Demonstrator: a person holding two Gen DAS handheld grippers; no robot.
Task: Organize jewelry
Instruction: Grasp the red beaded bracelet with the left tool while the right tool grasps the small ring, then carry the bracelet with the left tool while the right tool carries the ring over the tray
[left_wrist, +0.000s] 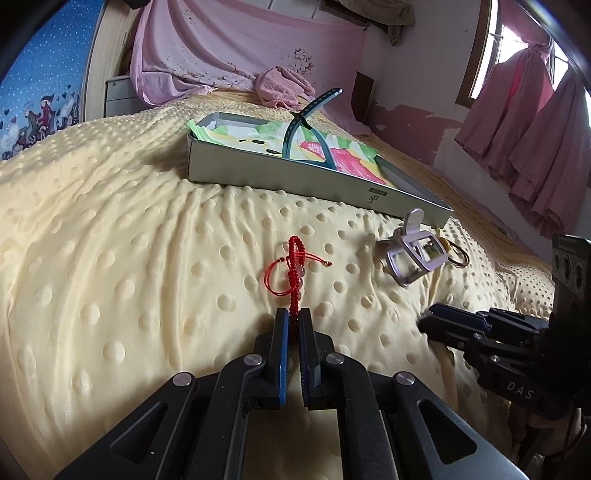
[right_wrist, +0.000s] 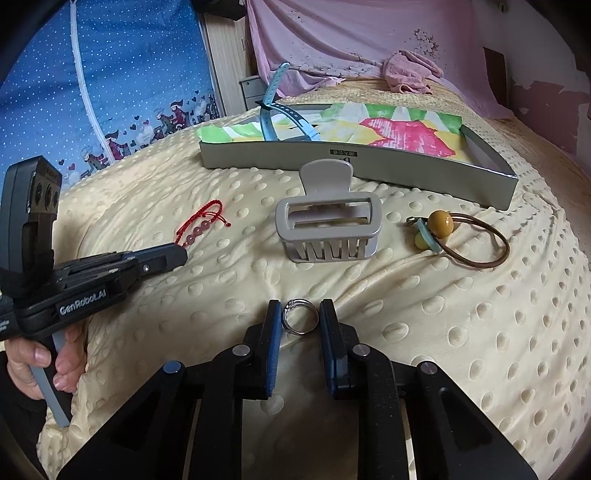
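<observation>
The left gripper is clenched on the near end of the red bracelet lying on the dotted blanket (that end hidden between the pads). The right gripper brackets the silver ring; whether its pads press it is unclear. The box sits beyond, its right corner cut off.

A red braided cord bracelet with pinkish beads lies stretched at centre frame in the left view. A silver metal ring lies flat at lower centre in the right view, below a grey plastic claw hair clip standing upright, and a brown elastic hair tie with mustard-yellow beads at right.
</observation>
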